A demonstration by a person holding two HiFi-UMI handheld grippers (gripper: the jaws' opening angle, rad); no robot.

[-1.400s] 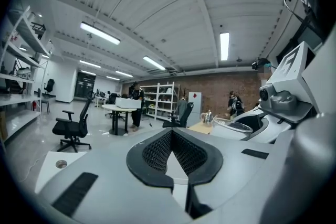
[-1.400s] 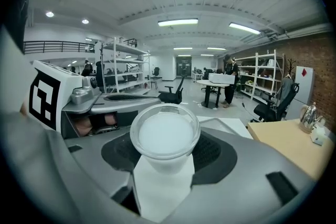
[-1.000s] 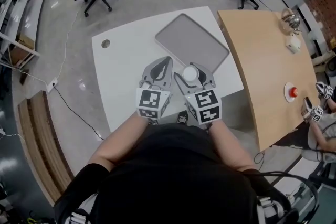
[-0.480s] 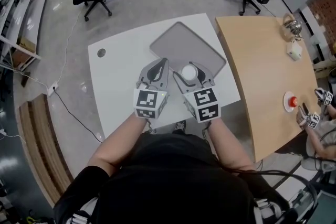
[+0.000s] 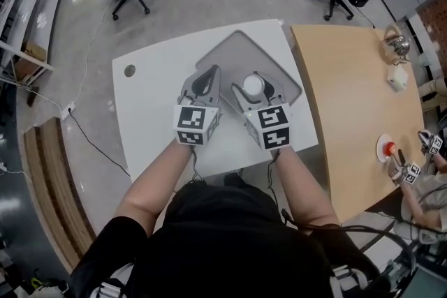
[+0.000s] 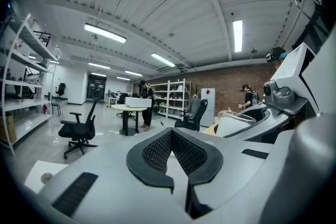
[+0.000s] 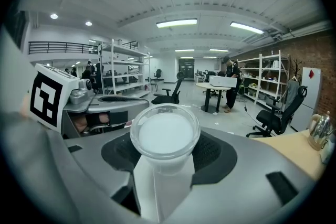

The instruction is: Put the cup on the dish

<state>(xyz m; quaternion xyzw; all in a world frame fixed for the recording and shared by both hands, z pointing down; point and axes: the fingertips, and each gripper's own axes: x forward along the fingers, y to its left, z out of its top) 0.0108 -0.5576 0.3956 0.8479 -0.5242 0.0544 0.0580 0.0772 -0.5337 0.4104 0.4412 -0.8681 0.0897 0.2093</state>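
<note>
Both tongs have gone a bit farther out across the white table [image 5: 150, 98] since a second ago. The cup [image 5: 253, 86] has gone with them and now hangs over the near edge of the grey tray [image 5: 234, 49], which is the dish for this job.

The step now, I think, is to bring the cup down onto the tray. To do it well, take it a little farther in so that it is not right on the edge. Keep it level and lower it slowly until its bottom sits flat. Only then let the right tongs spread, and pull them straight back so they do not knock the cup over.

The right tongs [image 5: 253, 80] are closed on the cup. In the right gripper view the dark pads press on both sides of it, below its clear round rim [image 7: 164, 134]. The cup looks white inside, and it seems to be standing upright.

The left tongs [image 5: 209, 75] hang just to the left of the right tongs, over the white table by the tray's near left edge. In the left gripper view their pads [image 6: 152, 152] meet at the tip, with nothing between them. They touch nothing.
</note>
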